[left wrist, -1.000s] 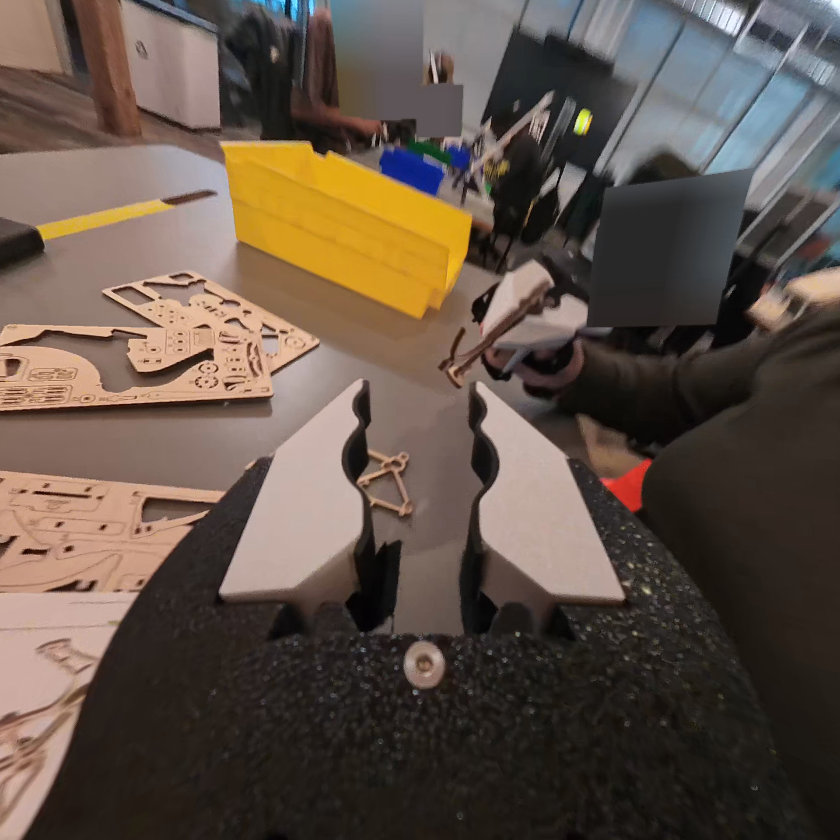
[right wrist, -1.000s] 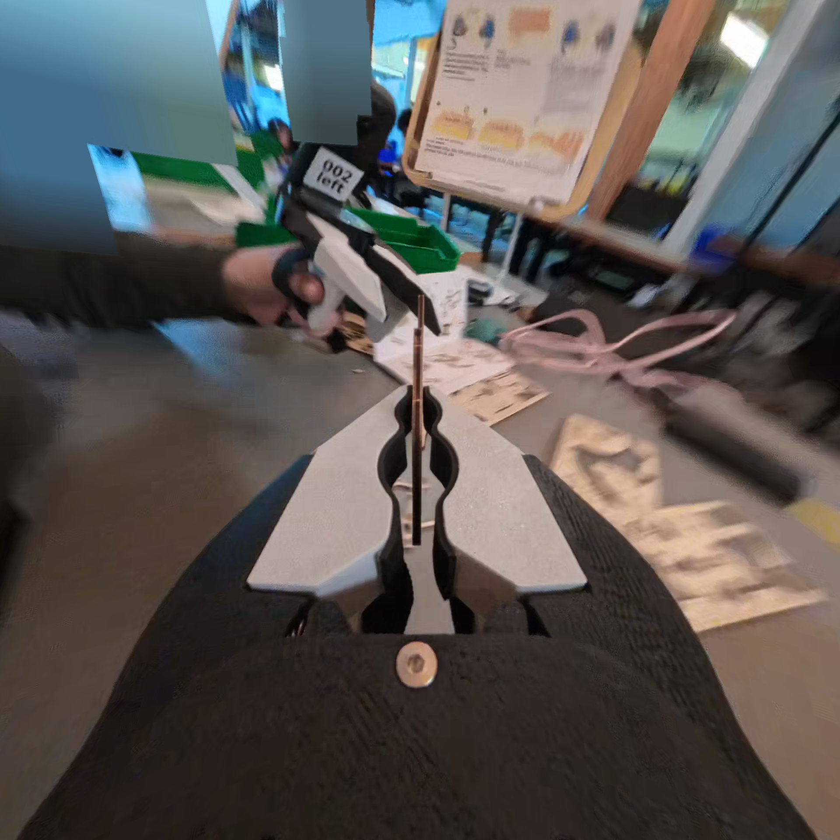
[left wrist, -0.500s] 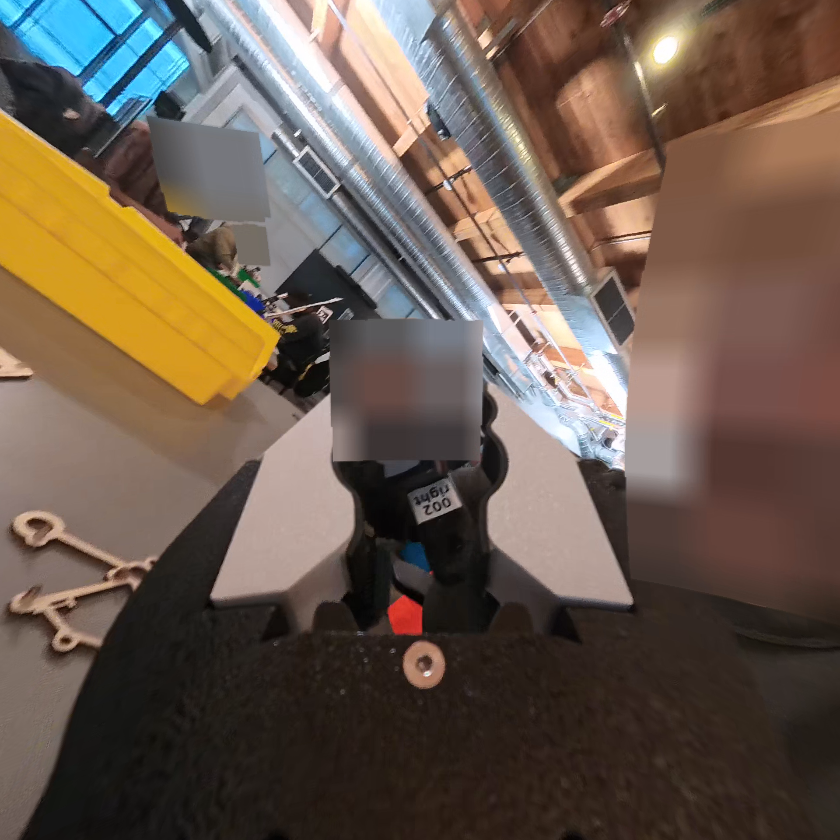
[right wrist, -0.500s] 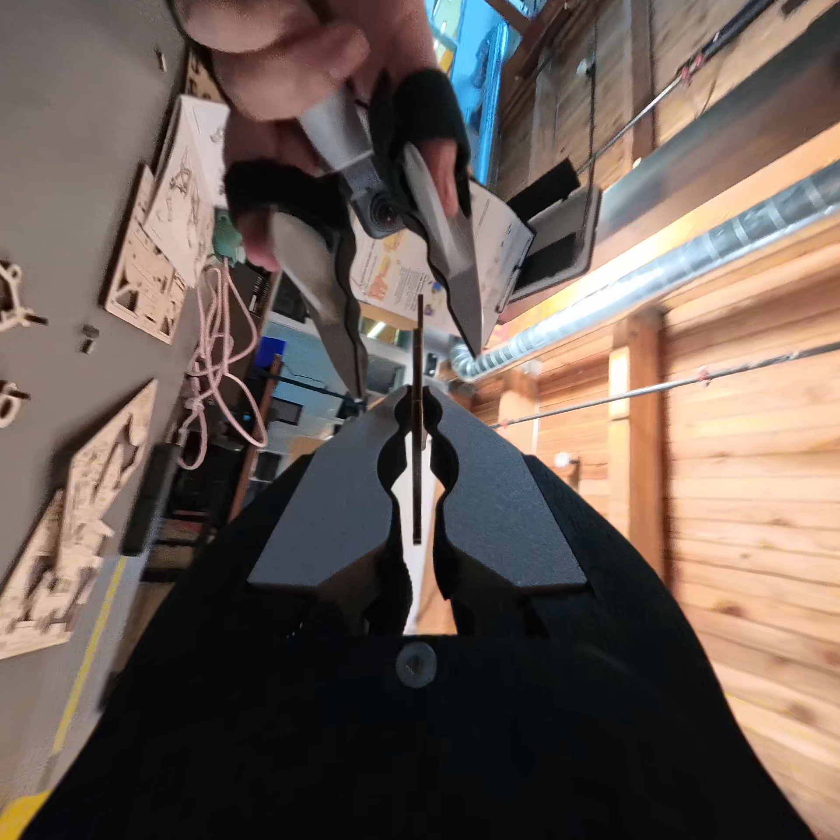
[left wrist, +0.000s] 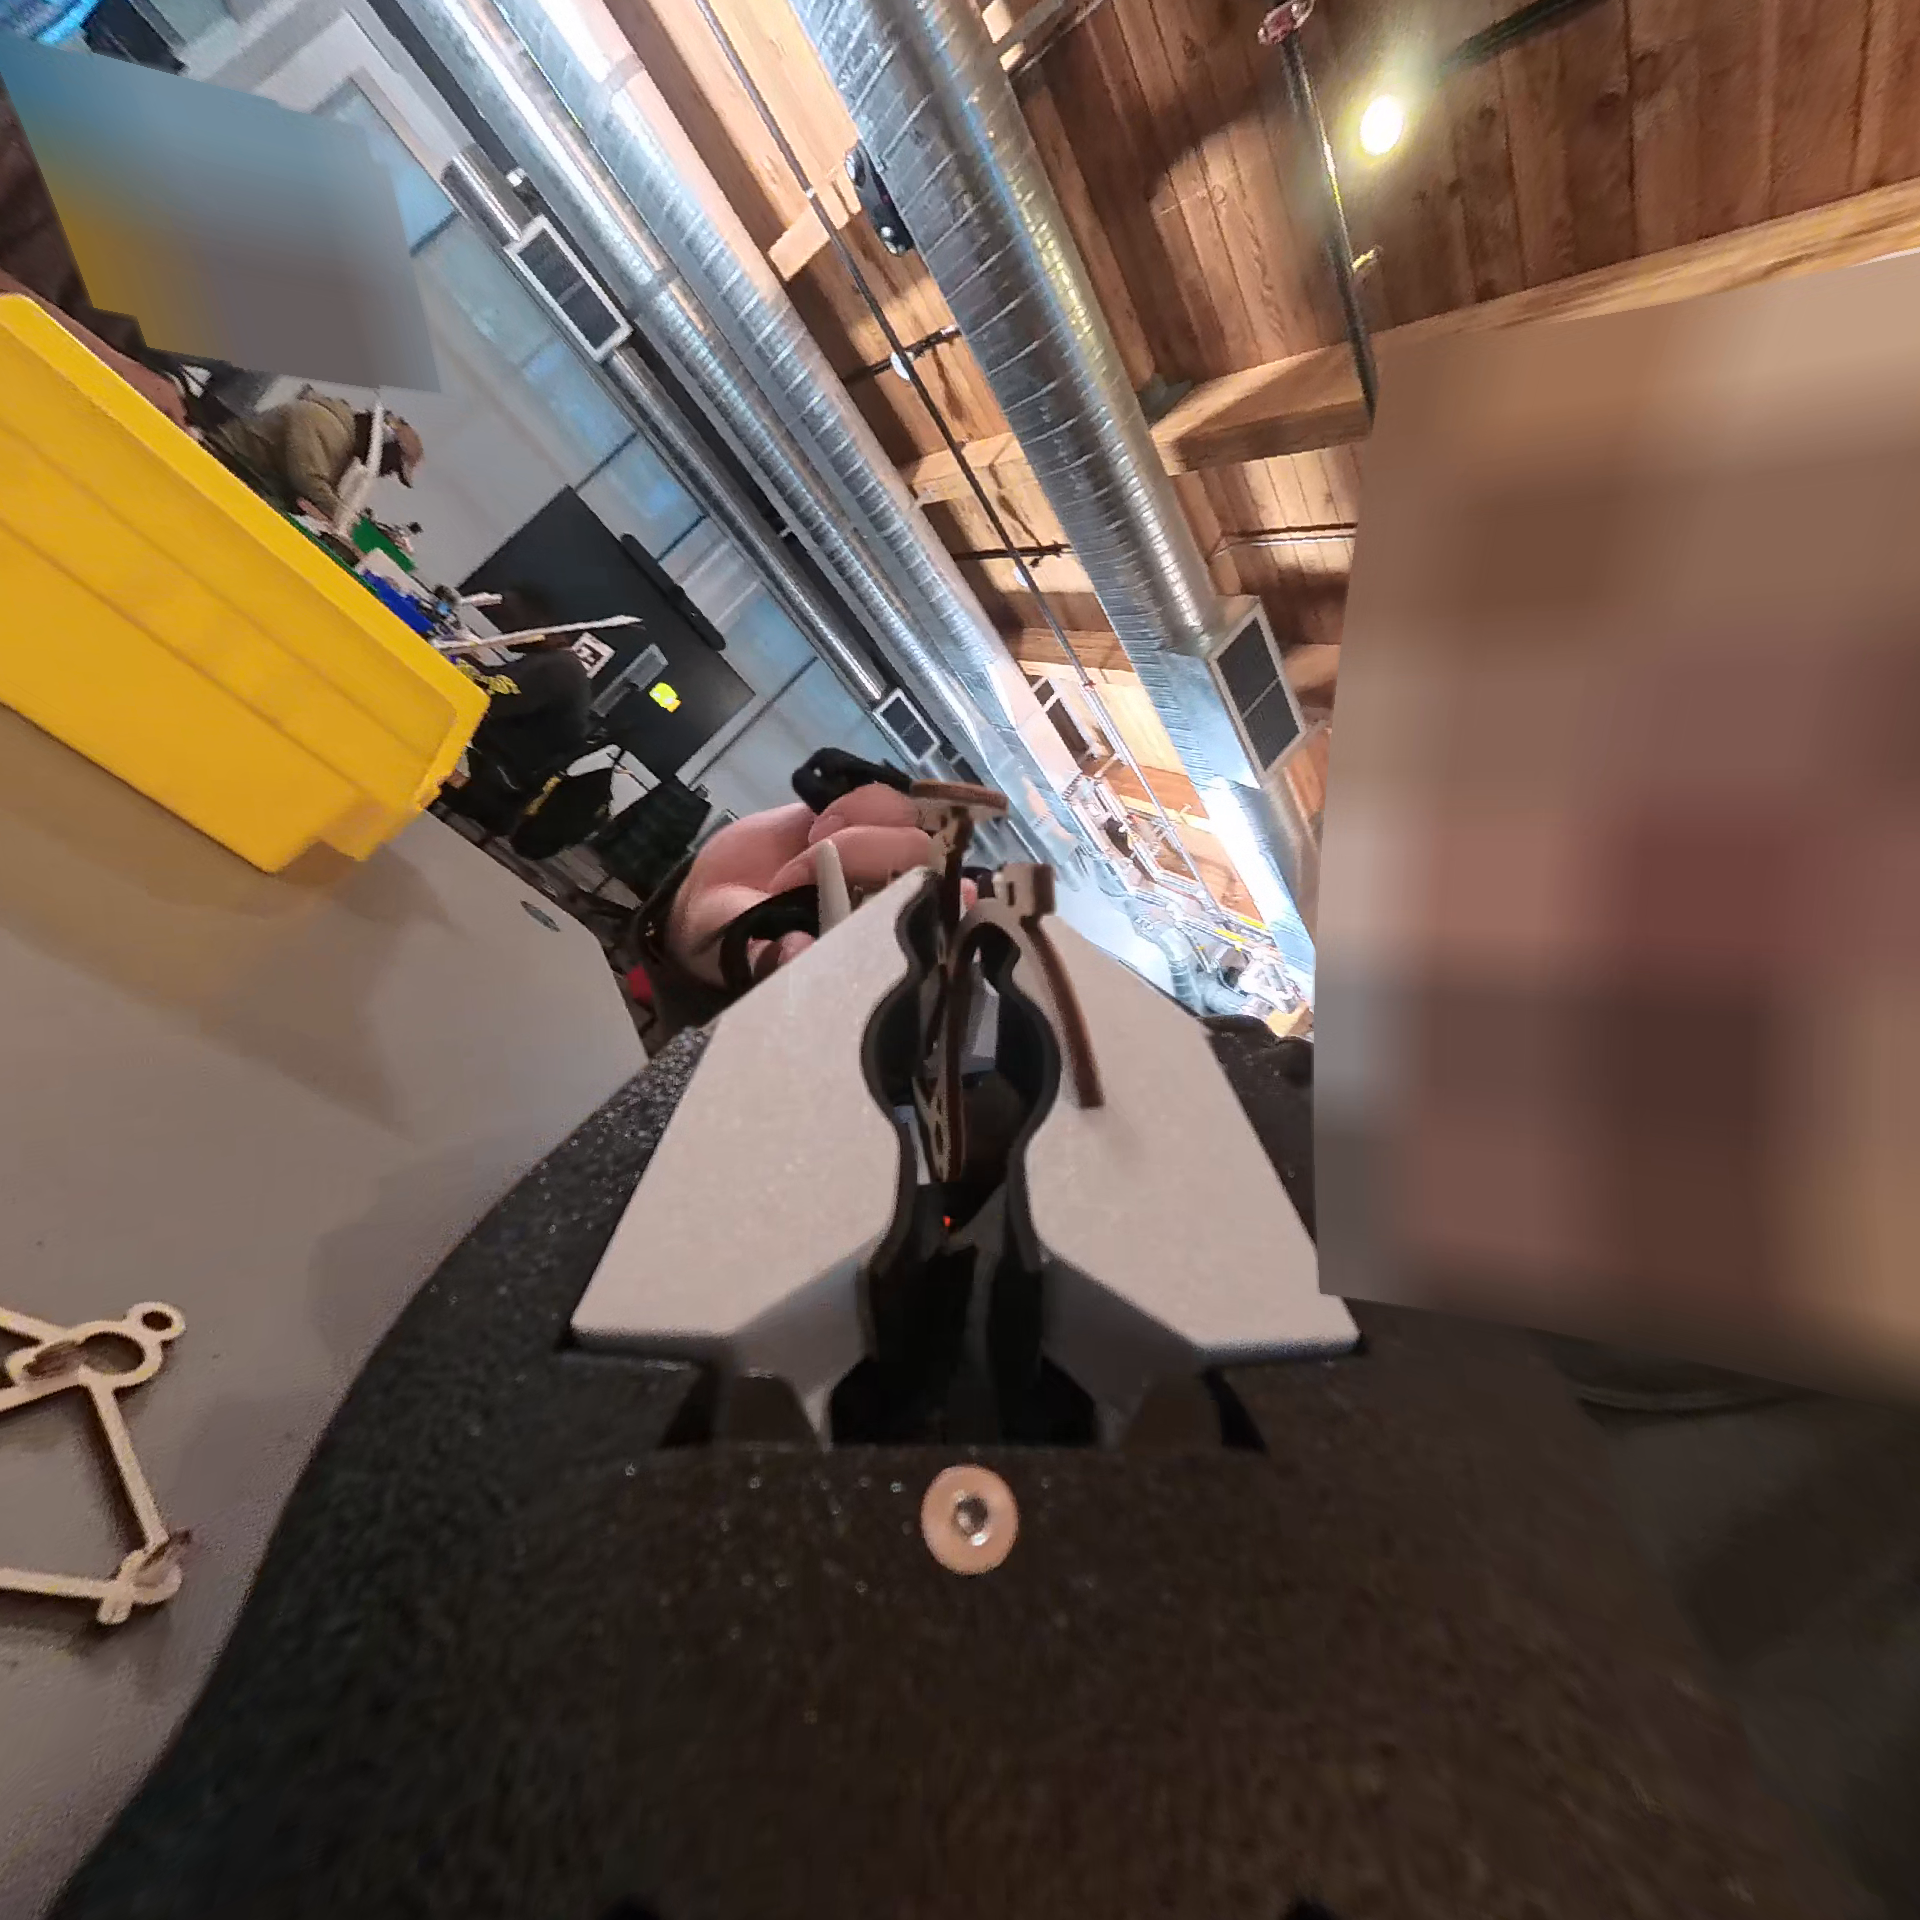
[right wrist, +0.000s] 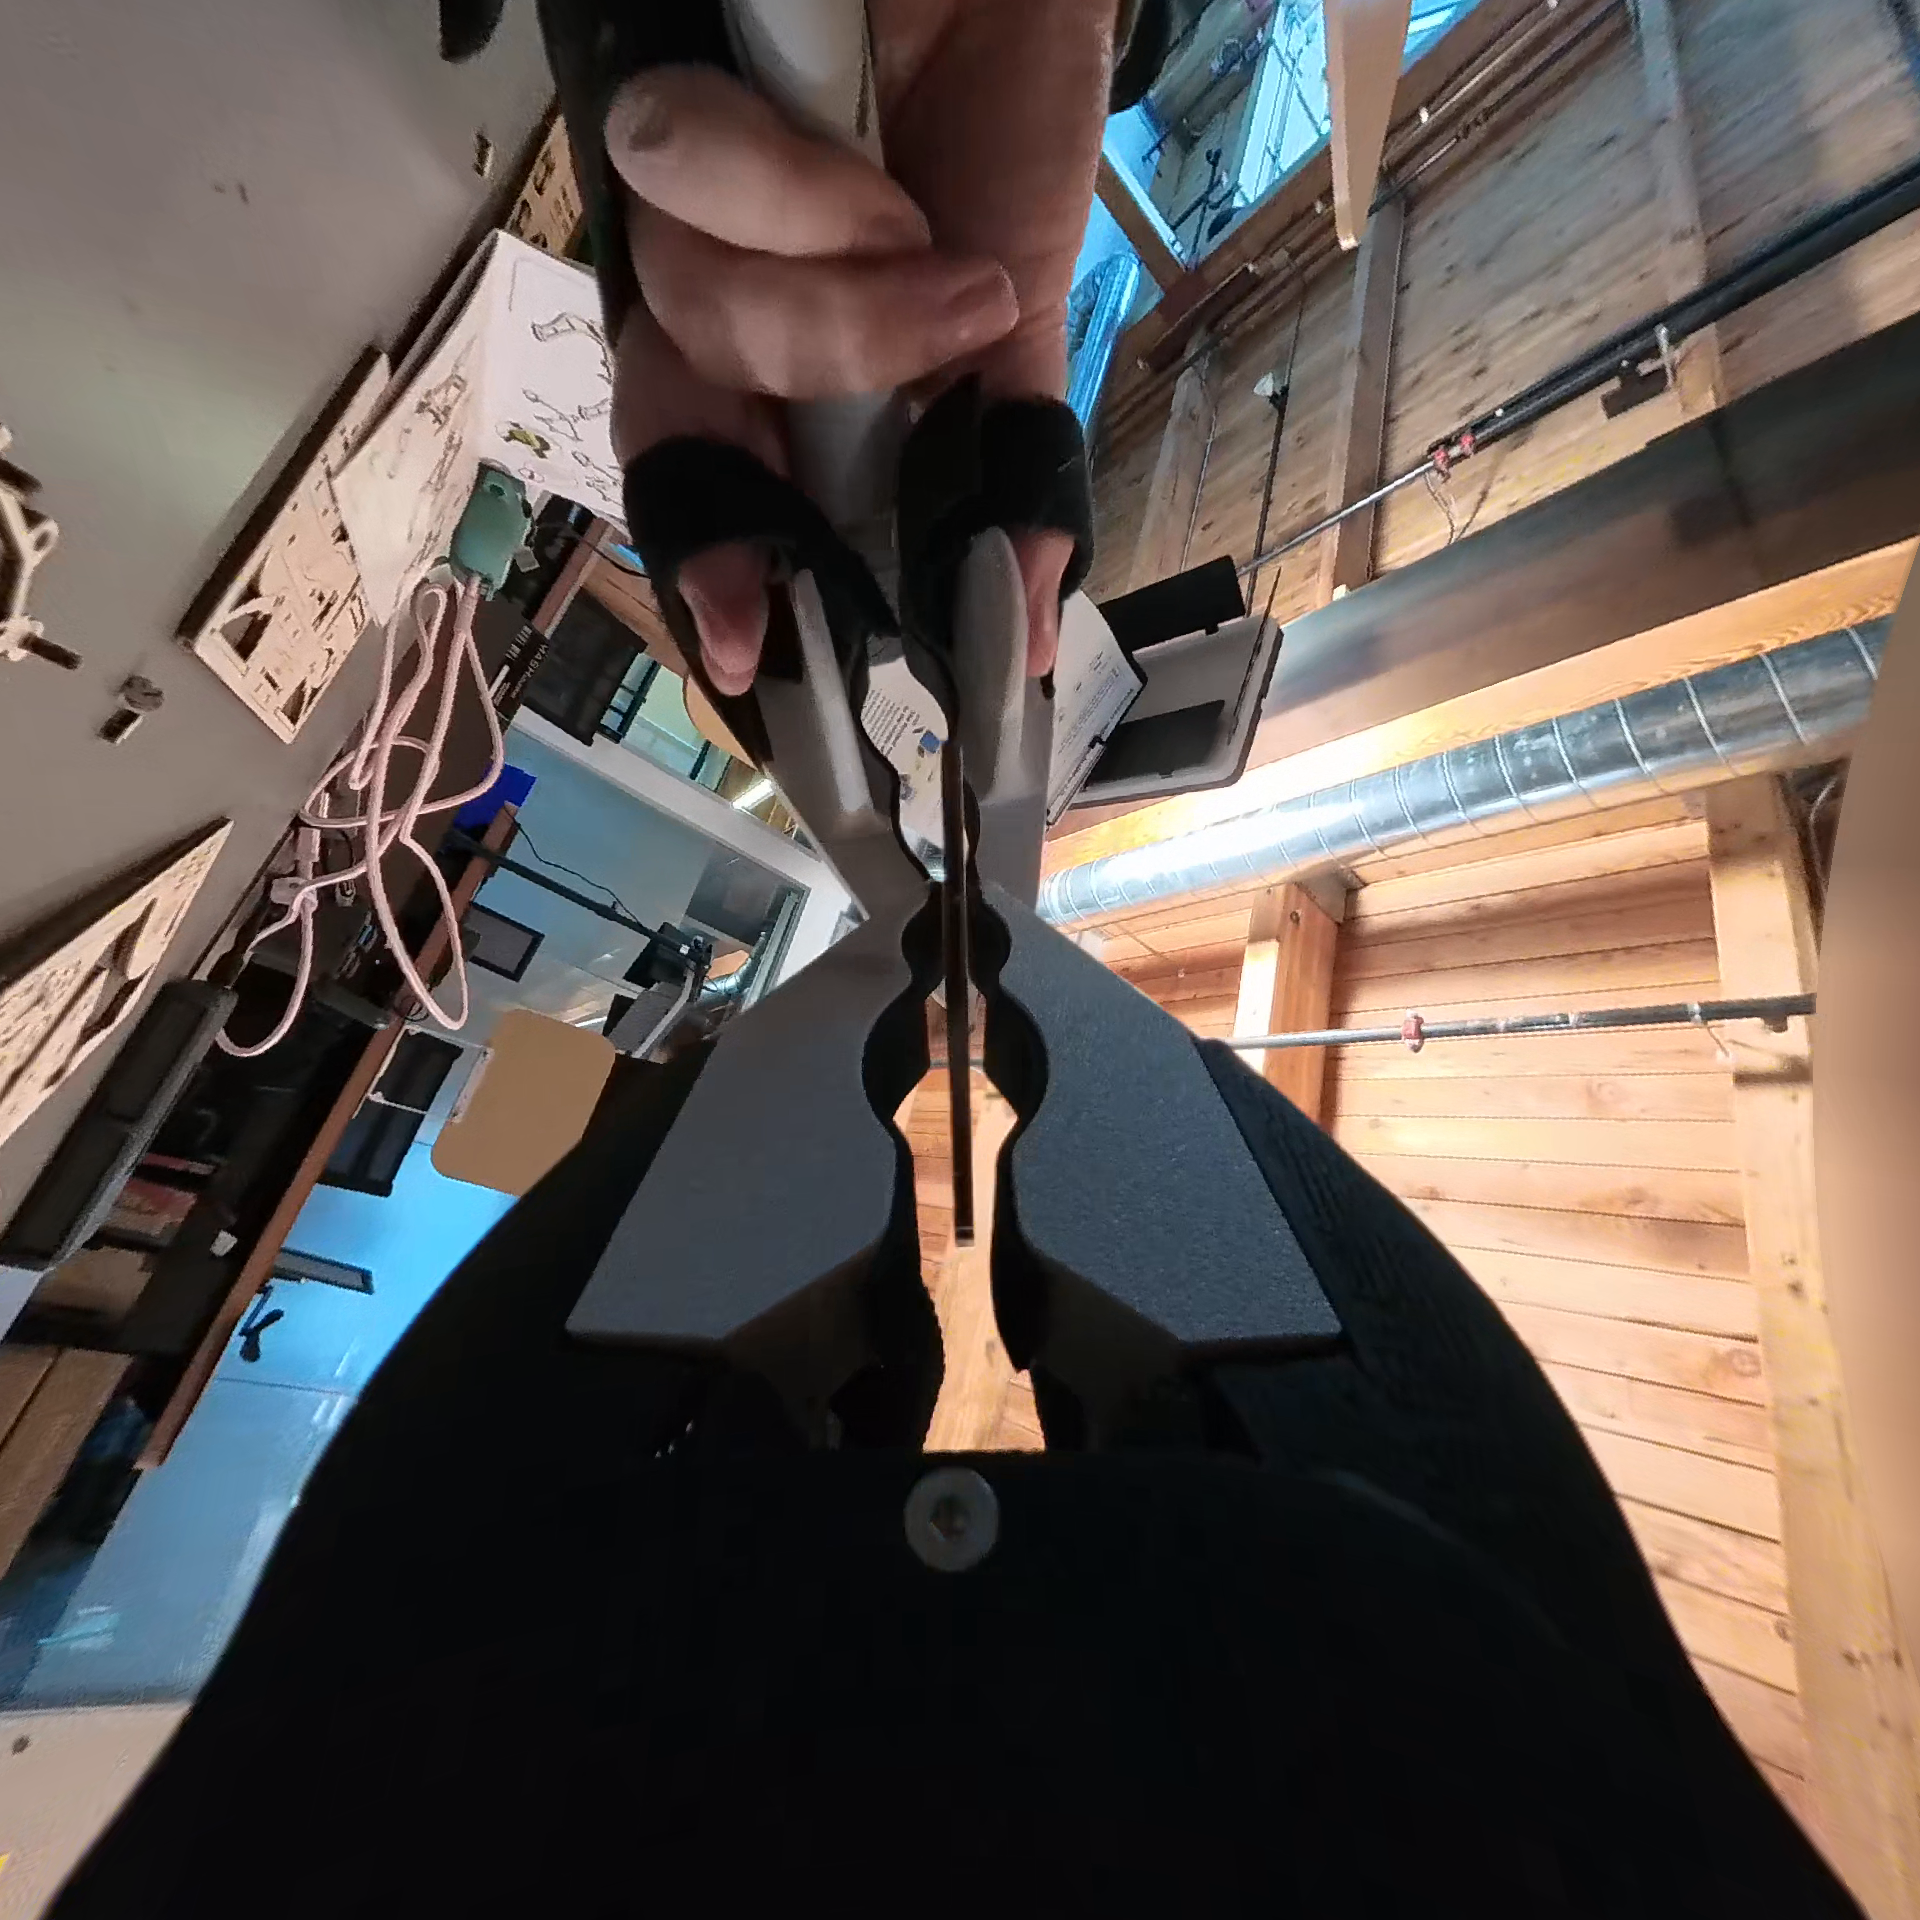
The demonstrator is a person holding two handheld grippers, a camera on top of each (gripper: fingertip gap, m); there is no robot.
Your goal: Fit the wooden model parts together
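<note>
Edge-on, thin dark wooden part (right wrist: 961,1039) apparently clamped by both grippers' jaws.

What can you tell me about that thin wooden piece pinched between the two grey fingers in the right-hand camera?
The wooden piece shows edge-on here, as a thin, dark, flat strip that looks laser-cut. It runs straight along the fingers of the right hand-held gripper, which are shut on it near their tips. Its near end hangs free between them. Its far end reaches into the left hand-held gripper, which faces it; whether that one grips it too is unclear. It is off the table.
</note>
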